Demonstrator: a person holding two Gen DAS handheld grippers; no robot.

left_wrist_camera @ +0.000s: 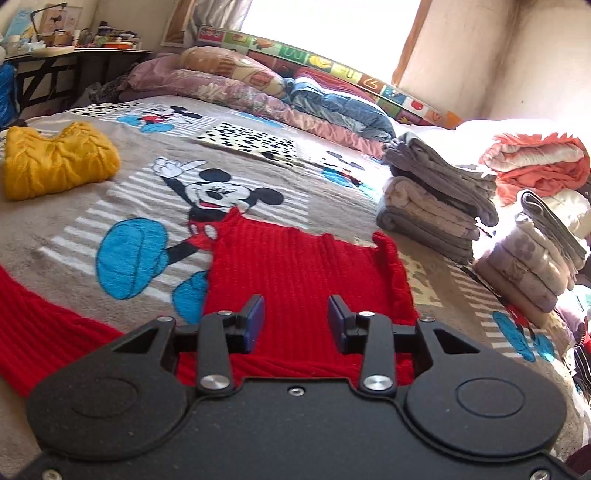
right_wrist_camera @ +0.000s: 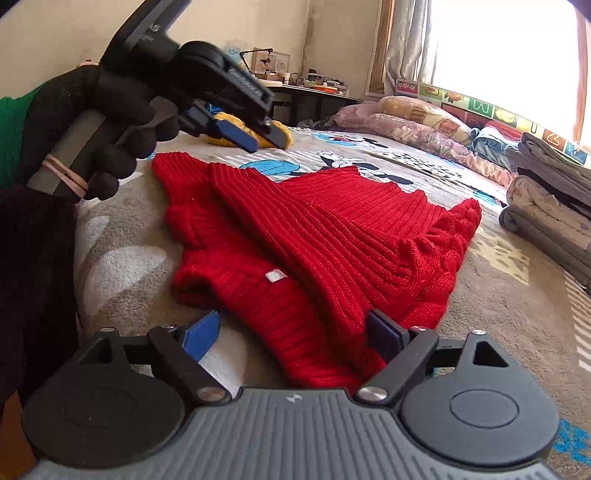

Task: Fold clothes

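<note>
Lying part-folded on the cartoon-print bed blanket (left_wrist_camera: 110,177), red ribbed knit sweater (right_wrist_camera: 314,236) has sleeve across body, w/ left gripper (left_wrist_camera: 296,319) & right gripper (right_wrist_camera: 295,339) fingers spread, holding nothing, prob. ready to pinch hem.

The near hem of the red sweater (left_wrist_camera: 295,266) was hidden behind the left gripper (left_wrist_camera: 296,323) body, and its sleeve ran off the frame left of the fingers. Beyond the fingers, the desk clutter (left_wrist_camera: 66,33) was too small to identify. The left gripper's far finger seemed hidden in the right wrist view.
</note>
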